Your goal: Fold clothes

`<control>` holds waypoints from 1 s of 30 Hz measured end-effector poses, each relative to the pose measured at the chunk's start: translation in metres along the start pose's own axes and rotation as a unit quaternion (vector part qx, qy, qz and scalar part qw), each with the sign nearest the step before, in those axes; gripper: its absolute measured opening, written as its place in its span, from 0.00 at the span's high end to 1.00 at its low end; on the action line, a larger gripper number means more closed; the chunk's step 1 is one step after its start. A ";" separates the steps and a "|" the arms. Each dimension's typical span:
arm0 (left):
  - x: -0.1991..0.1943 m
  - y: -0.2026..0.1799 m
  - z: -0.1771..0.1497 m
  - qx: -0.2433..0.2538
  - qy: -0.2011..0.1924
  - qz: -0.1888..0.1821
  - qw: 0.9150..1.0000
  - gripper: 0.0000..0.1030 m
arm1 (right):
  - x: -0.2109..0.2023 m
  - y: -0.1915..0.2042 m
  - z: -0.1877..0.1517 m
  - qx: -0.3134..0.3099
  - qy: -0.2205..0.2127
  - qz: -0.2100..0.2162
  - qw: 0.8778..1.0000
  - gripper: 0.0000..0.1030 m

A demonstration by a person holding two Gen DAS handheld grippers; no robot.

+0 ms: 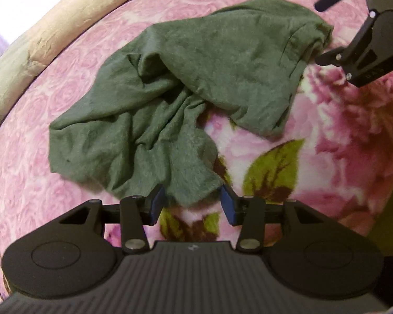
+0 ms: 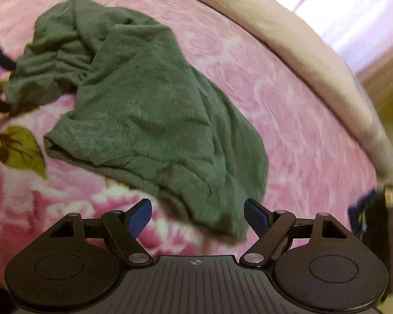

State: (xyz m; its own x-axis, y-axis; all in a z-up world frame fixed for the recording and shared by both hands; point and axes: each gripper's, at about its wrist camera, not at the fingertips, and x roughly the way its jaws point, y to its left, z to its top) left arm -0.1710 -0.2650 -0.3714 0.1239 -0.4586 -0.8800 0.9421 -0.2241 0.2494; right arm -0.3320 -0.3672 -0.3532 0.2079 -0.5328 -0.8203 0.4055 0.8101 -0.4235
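Note:
A crumpled dark green garment (image 1: pixel 175 91) lies in a loose heap on a pink floral blanket (image 1: pixel 65 96). My left gripper (image 1: pixel 192 202) is open, and the garment's near edge hangs between its blue pads without being clamped. The right gripper (image 1: pixel 325 28) shows at the top right of the left wrist view, open beside the garment's far corner. In the right wrist view the same garment (image 2: pixel 154 110) fills the middle, and my right gripper (image 2: pixel 197 216) stands open with the cloth's near fold lying between its fingers.
A beige quilt edge (image 1: pixel 52 26) runs along the far side of the bed, seen too as a pale band (image 2: pixel 301 39) in the right wrist view. A dark object (image 2: pixel 366 217) sits at the right edge there. Pink blanket (image 2: pixel 288 120) lies bare around the garment.

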 end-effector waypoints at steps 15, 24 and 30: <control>-0.085 0.228 0.095 -0.185 -0.194 0.086 0.960 0.93 | -0.039 -0.208 0.057 0.386 -0.127 0.101 0.908 0.91; -0.057 0.326 0.099 -0.375 -0.139 0.158 0.903 0.66 | 0.001 -0.242 0.045 0.585 -0.043 0.108 0.803 0.21; 0.002 0.271 0.035 -0.382 -0.007 0.063 0.922 0.66 | 0.029 -0.203 0.018 0.575 0.042 0.132 0.806 0.21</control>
State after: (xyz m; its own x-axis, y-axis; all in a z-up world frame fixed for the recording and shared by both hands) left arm 0.0735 -0.3567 -0.2915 0.2482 -0.4526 -0.8565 0.8661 0.4996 -0.0131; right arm -0.3923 -0.5517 -0.2842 0.3797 -0.3215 -0.8674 0.9247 0.1039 0.3662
